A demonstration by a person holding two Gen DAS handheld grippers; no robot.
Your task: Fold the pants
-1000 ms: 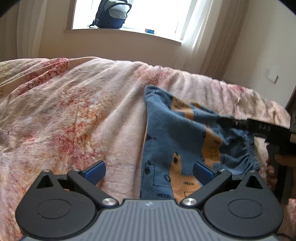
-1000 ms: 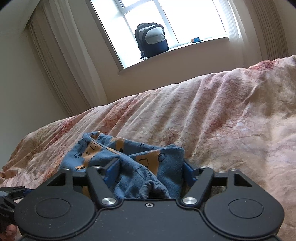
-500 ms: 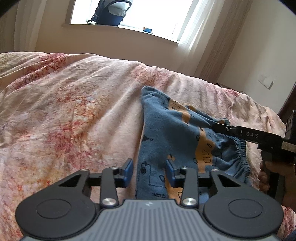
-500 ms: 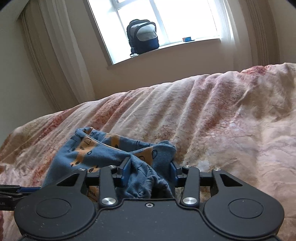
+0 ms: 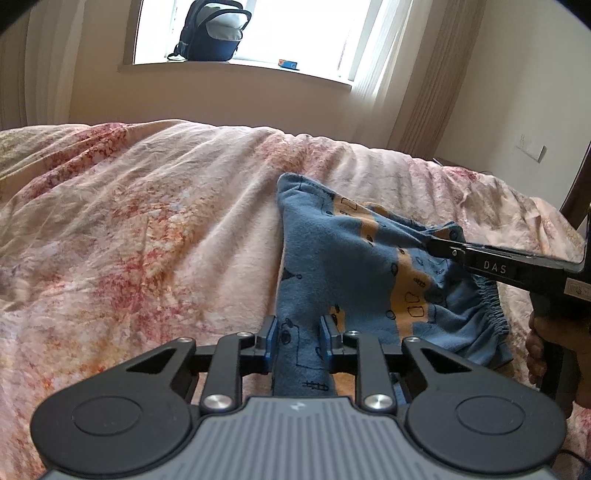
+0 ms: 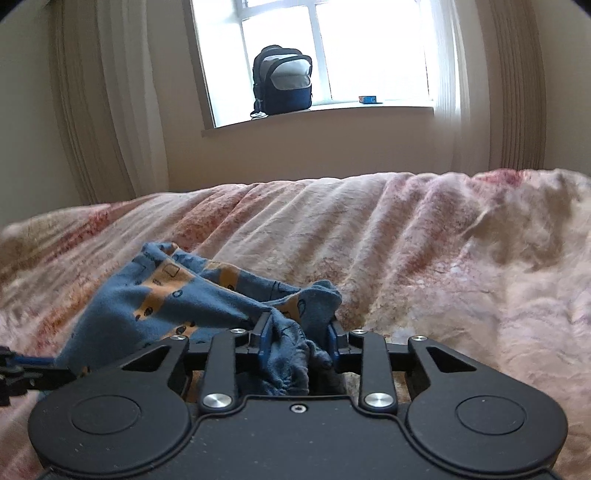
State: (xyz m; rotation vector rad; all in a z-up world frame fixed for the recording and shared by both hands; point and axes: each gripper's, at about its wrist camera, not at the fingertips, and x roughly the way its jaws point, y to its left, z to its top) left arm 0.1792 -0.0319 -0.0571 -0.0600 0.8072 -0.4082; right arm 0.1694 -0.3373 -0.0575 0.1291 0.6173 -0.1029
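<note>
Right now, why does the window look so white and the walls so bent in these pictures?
Left wrist view: the window is blown out by daylight, and the fisheye lens darkens the corners. Right wrist view: the same glare; the curtains bow outward and the bedspread looks softly blurred.

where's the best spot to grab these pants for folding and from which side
Grip the pants at their near edges, coming in low from the near side of the bed. The elastic waistband is bunched and thick enough to pinch; the left gripper has just been closing on a flat fold of the leg, and the right gripper on gathered fabric at the waist end.
</note>
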